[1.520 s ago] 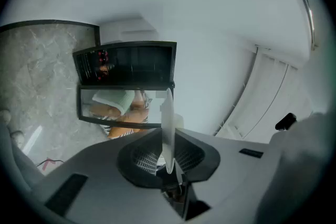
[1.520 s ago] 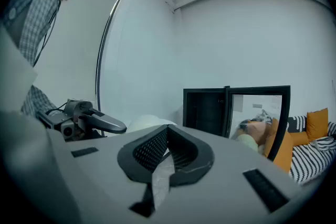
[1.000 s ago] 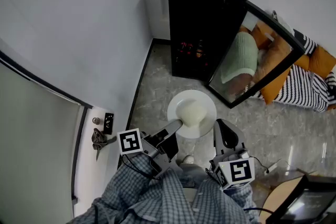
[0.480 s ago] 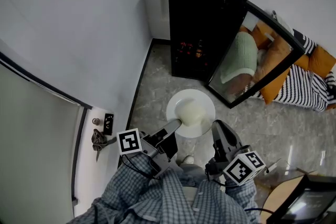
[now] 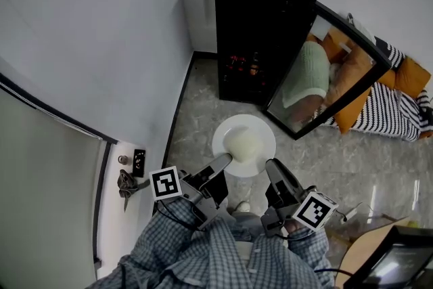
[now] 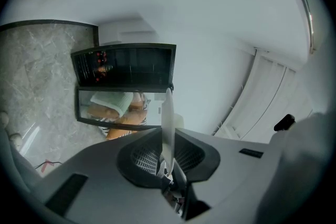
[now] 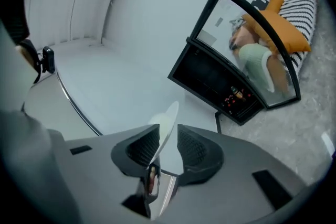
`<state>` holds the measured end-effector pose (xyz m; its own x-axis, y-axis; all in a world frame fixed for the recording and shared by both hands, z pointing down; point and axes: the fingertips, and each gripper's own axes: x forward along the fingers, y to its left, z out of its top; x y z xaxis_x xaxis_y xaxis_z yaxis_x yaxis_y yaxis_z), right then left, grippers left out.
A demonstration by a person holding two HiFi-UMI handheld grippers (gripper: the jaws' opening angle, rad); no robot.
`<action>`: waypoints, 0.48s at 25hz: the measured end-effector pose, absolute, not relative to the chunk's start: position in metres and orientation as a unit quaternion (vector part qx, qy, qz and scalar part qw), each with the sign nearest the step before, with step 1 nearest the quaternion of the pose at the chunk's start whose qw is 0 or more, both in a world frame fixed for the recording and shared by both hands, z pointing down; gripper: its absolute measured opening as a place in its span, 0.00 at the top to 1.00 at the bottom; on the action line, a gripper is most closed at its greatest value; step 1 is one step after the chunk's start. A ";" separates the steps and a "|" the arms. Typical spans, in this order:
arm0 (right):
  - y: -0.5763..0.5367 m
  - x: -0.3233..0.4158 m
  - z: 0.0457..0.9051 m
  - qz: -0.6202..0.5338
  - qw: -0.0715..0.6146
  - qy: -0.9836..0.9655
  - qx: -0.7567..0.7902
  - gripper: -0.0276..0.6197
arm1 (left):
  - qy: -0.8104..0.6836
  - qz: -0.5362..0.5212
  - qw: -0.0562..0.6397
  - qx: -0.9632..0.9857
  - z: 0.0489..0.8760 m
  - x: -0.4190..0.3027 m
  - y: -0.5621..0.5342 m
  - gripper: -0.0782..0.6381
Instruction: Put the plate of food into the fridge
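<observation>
At 6 o'clock in the head view, the left gripper (image 5: 226, 160) has its fingers (image 6: 143, 159) clamped on the rim of the plate (image 5: 259, 126), at the plate's 7 o'clock. The right gripper (image 5: 273, 170) sits at the plate's 5 o'clock. Its fingers (image 7: 198, 150) have just been opening and stand apart, the rim between them but not gripped. The white plate carries a pale mound of food (image 5: 243, 143) and hangs over the marble floor (image 5: 199, 112). Beyond it, at 12 o'clock, stands the black fridge (image 5: 260, 10), its glass door (image 5: 335, 74) swung open toward 2 o'clock.

grey marbled floor (image 5: 196, 112) — black fridge (image 5: 260, 30) upright at the wall (image 5: 101, 24), striped cushion (image 5: 392, 115) and orange cushion (image 5: 413, 75) nearby
</observation>
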<state>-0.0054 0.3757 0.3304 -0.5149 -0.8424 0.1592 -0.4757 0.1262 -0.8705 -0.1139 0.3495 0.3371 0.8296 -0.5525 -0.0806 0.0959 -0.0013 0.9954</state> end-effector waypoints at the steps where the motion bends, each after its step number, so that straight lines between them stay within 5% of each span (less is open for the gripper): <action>1: 0.375 -0.009 0.331 -0.482 0.189 0.728 -0.449 0.79 | -0.169 -0.236 0.686 0.667 0.337 -0.114 0.350 0.82; 12: 0.378 -0.024 0.337 -0.477 0.180 0.712 -0.483 0.83 | -0.160 -0.220 0.693 0.667 0.344 -0.121 0.352 0.82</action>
<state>-0.0236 0.3780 0.3374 -0.4690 -0.8592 0.2044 -0.5154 0.0783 -0.8533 -0.1205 0.3524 0.3441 0.8525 -0.5178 -0.0718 0.0914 0.0124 0.9957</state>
